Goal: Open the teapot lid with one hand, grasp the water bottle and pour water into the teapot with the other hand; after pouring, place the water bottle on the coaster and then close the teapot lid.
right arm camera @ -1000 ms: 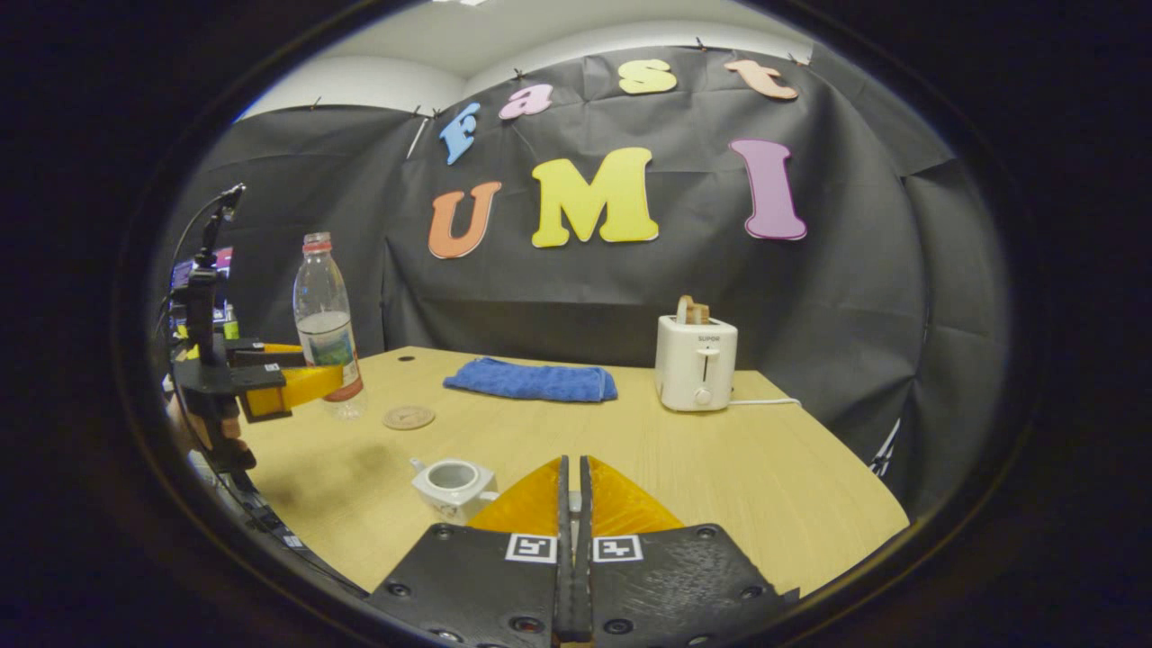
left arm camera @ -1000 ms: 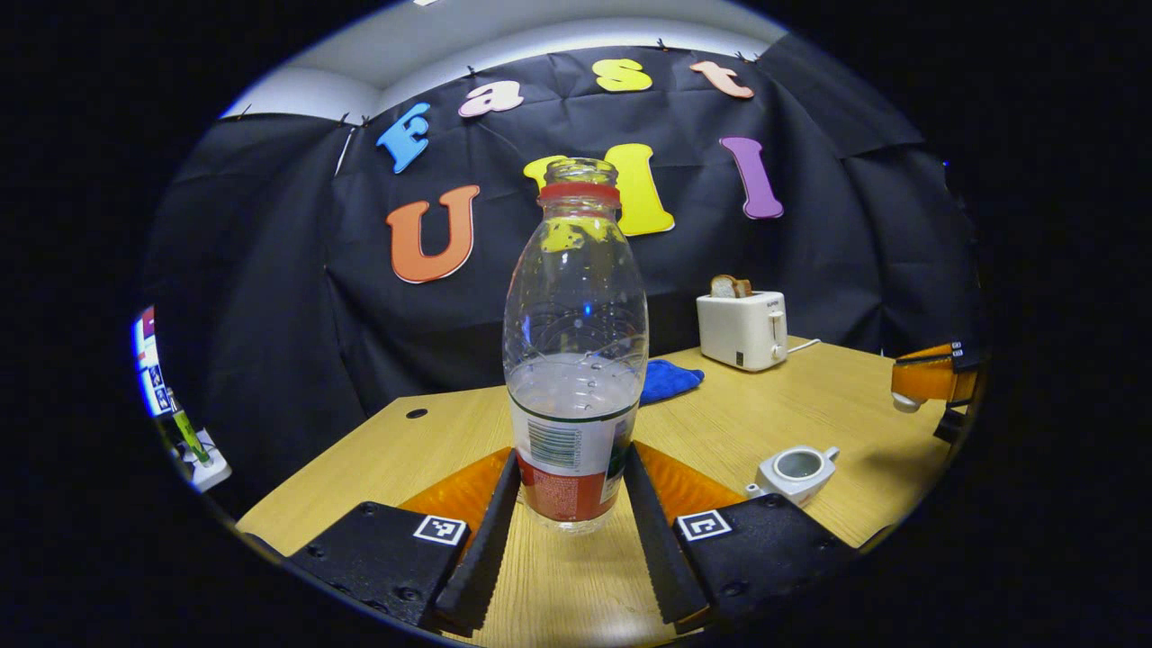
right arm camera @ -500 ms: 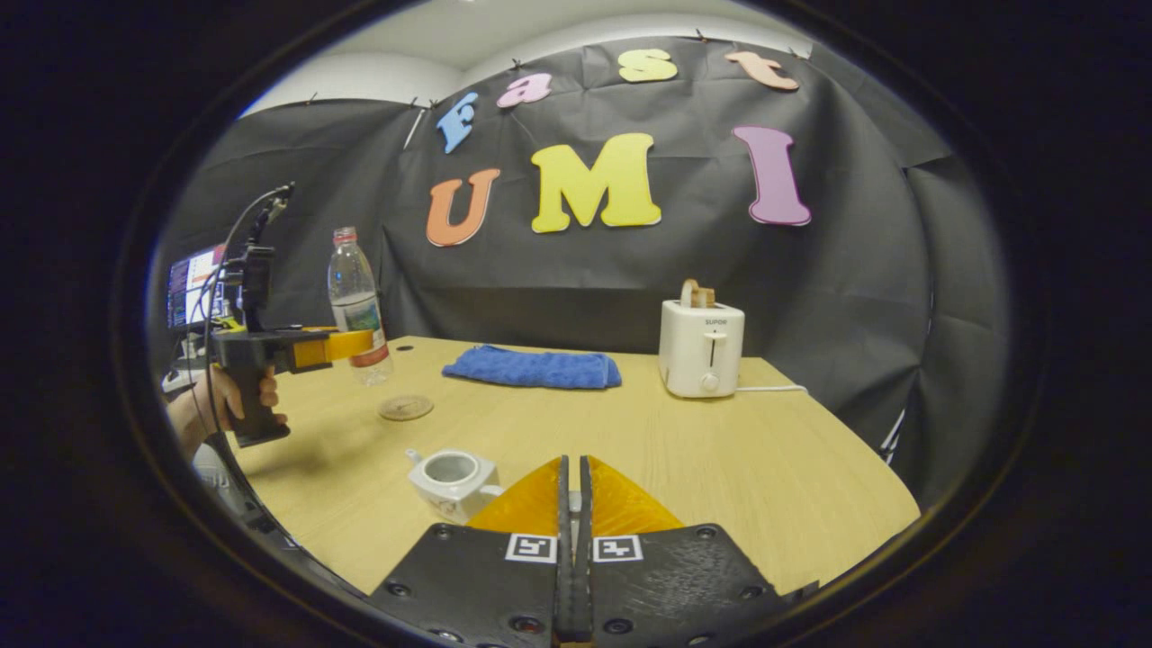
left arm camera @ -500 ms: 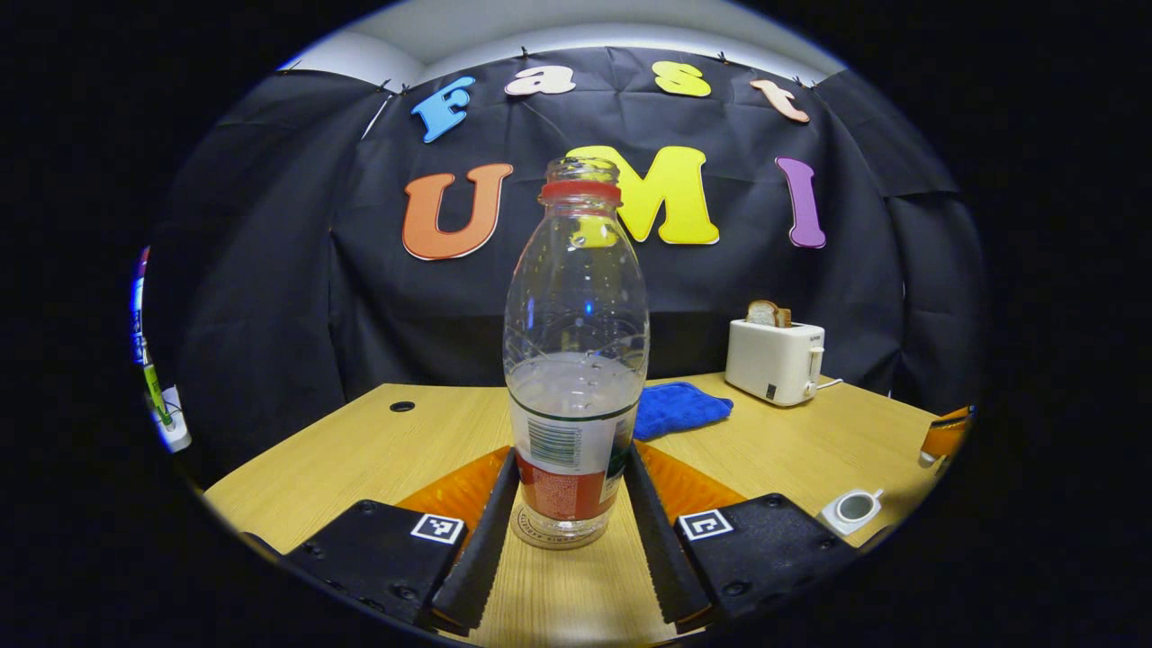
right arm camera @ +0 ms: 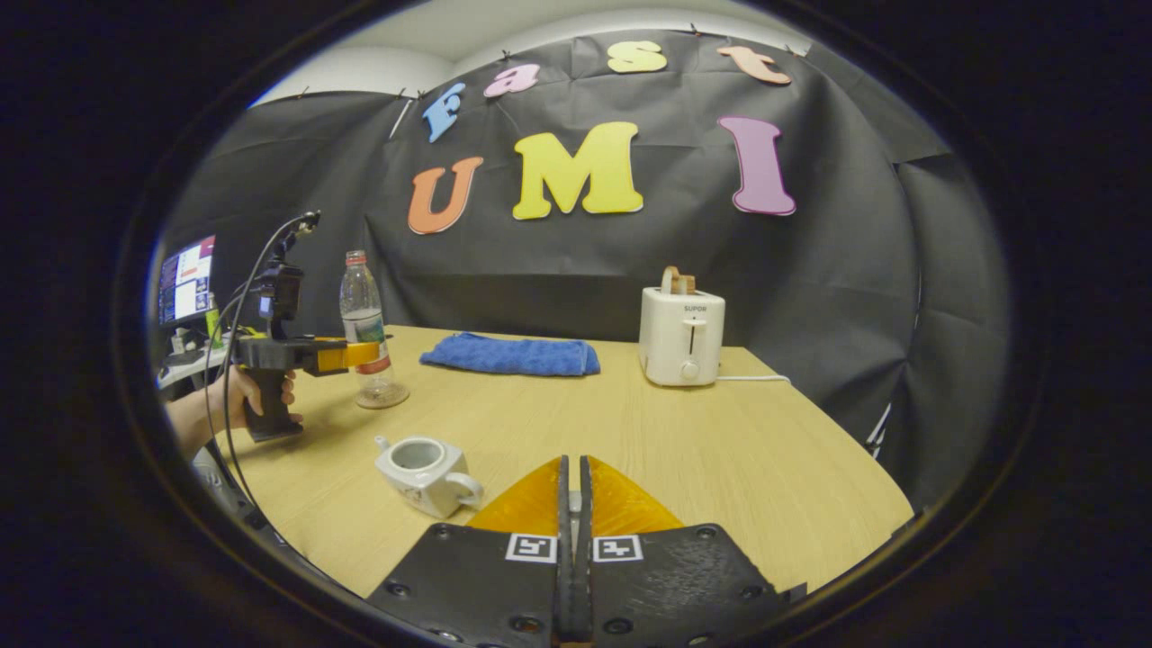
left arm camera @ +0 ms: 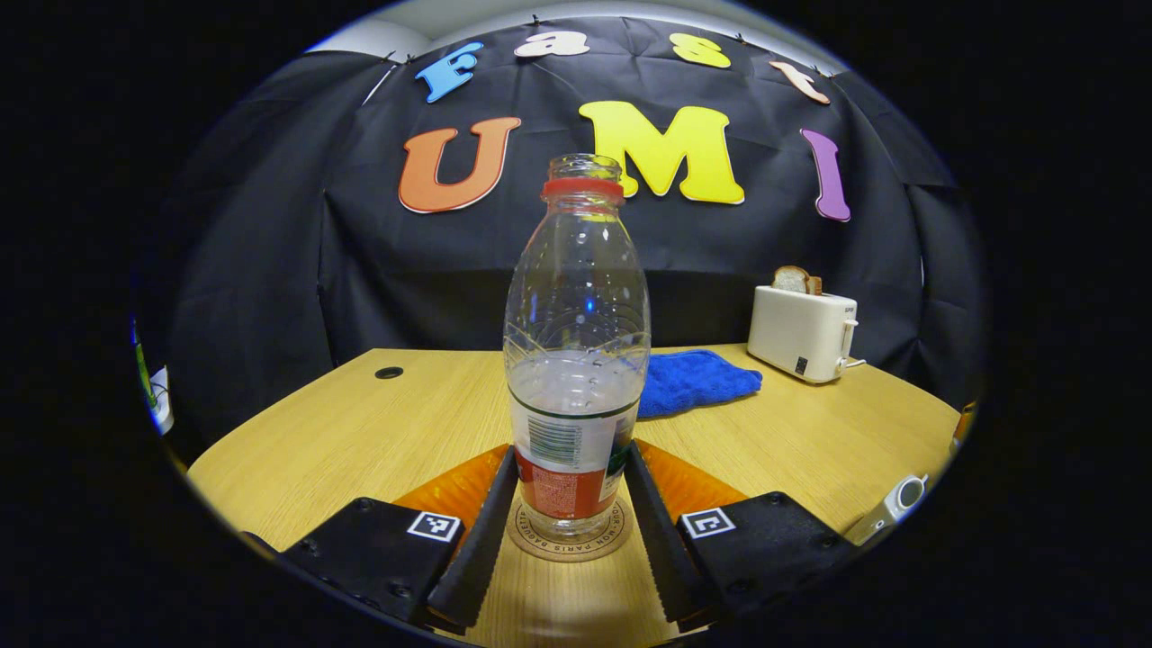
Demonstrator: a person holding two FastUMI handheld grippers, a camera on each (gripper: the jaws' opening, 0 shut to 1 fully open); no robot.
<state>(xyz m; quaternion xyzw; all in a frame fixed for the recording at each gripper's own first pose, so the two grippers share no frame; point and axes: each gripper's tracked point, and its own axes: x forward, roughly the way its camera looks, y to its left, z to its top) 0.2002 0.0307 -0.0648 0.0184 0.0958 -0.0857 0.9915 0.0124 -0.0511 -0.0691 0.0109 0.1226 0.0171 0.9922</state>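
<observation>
Left gripper [left arm camera: 567,531] jaws pinch upright bottle [left arm camera: 576,360], apparently seated on coaster [left arm camera: 567,544]; right gripper [right arm camera: 573,504] jaws pressed together, lid unseen.

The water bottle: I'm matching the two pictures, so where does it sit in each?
Left gripper view: the water bottle stands at centre, between the left claw's fingers, over the coaster.
Right gripper view: it stands at left, on the table's far side, held by that same claw.
Shared landmark: the white toaster.

Blue cloth [right arm camera: 508,355]; white toaster [right arm camera: 681,337]
</observation>
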